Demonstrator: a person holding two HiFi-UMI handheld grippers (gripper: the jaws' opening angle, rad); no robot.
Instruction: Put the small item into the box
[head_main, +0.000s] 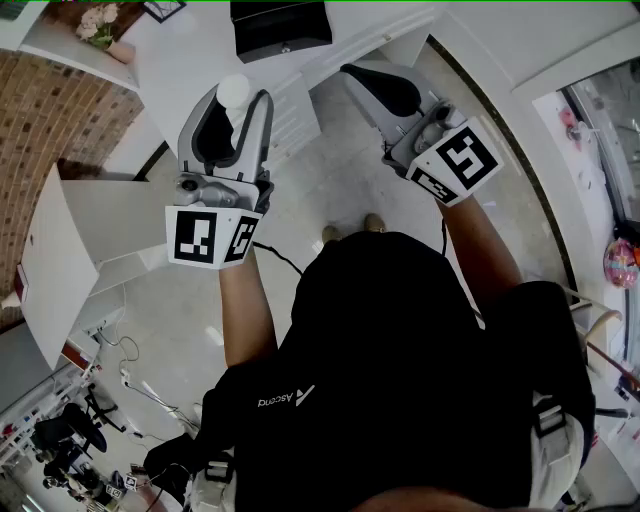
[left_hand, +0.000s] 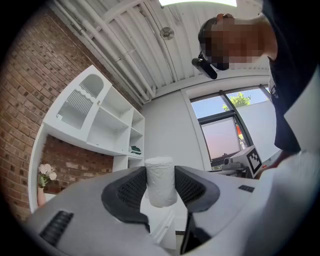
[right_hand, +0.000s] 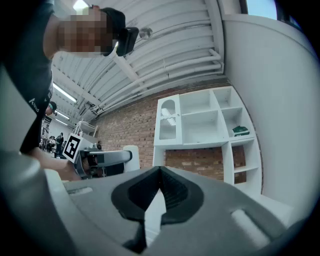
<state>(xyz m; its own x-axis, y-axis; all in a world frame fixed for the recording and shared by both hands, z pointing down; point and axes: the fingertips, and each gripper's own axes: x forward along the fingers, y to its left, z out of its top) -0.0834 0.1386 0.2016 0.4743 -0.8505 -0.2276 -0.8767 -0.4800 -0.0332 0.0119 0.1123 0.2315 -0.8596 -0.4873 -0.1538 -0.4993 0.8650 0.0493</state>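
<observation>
Left tool (left_hand: 160, 173) gripping the small white roll (left_hand: 160, 182)
I see its pads pressed against the roll's sides; my right tool (right_hand: 159, 172) is closed, pads together.

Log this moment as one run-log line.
left claw: shut on small white cylinder | right claw: shut, empty | black box: ahead, apart from both claws

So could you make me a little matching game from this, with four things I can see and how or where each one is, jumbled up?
Things:
1. left gripper
2. right gripper
3. black box
4. flowers

States:
A. jaws together, nothing between them
B. standing on the white surface ahead
C. beside the brick wall
D. closed on a white roll

Pairs: 1-D, 2-A, 3-B, 4-C.
</observation>
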